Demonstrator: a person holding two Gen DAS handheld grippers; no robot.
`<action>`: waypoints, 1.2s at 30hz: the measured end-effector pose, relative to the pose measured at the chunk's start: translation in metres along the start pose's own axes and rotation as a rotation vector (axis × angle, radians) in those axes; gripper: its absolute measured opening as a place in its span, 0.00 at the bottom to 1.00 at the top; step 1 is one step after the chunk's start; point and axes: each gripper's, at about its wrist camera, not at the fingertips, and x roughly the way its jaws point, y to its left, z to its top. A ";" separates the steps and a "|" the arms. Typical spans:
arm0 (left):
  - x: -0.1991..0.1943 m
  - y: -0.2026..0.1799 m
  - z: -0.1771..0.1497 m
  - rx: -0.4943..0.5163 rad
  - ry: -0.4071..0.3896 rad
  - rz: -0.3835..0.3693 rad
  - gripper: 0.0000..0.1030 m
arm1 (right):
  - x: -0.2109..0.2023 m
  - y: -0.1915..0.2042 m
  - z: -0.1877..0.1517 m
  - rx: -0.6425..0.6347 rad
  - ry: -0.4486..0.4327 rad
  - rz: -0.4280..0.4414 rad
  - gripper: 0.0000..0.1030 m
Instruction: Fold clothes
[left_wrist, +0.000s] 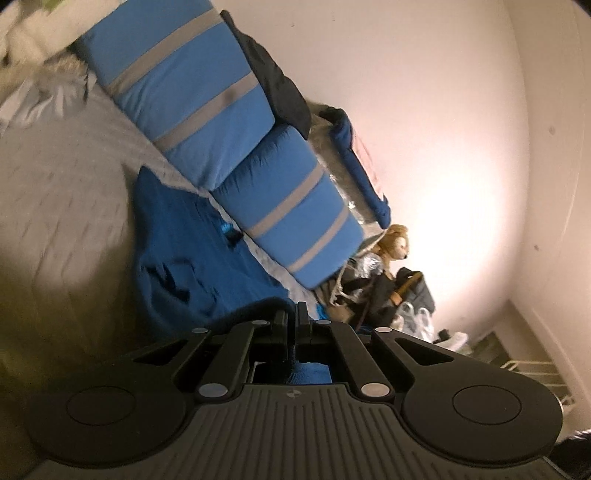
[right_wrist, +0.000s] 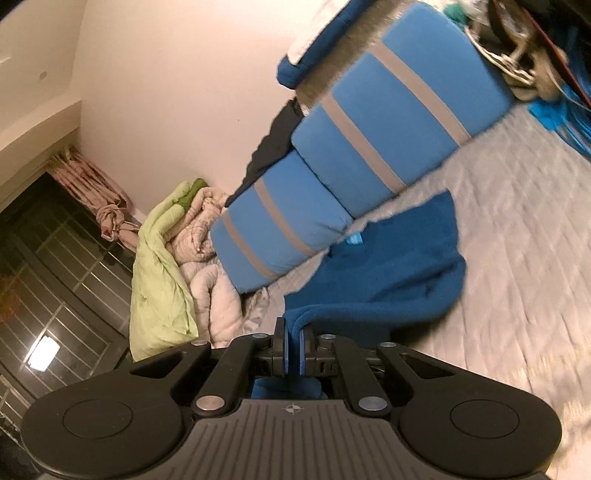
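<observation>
two blue striped cushions (right_wrist: 388, 122), one blue garment (right_wrist: 391, 273), one stuffed toy (left_wrist: 397, 240), one green pillow (right_wrist: 159, 269)

walls: plain pale pink wall (left_wrist: 424, 110), brightly lit low down
bed: grey quilted cover (right_wrist: 517, 258)
cushions: blue with grey stripes (left_wrist: 207, 110), along the wall
window: dark barred panes (right_wrist: 55, 295), knotted curtain (right_wrist: 99, 192) beside

We see our right gripper (right_wrist: 292, 334) clamped on a fold of a dark blue fleece garment (right_wrist: 391, 269), which trails onto a grey bedspread (right_wrist: 517, 258). Blue pillows with grey stripes (right_wrist: 354, 162) lie beyond it, beside a crumpled green sheet (right_wrist: 159, 280).
</observation>
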 end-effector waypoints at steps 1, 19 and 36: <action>0.005 0.000 0.006 0.005 -0.002 0.008 0.03 | 0.005 0.000 0.006 -0.009 -0.004 0.000 0.07; 0.067 0.010 0.081 0.018 -0.017 0.060 0.03 | 0.080 0.004 0.079 -0.116 0.009 -0.057 0.07; 0.127 0.020 0.122 0.016 -0.002 0.115 0.03 | 0.132 -0.030 0.121 -0.104 -0.028 -0.132 0.07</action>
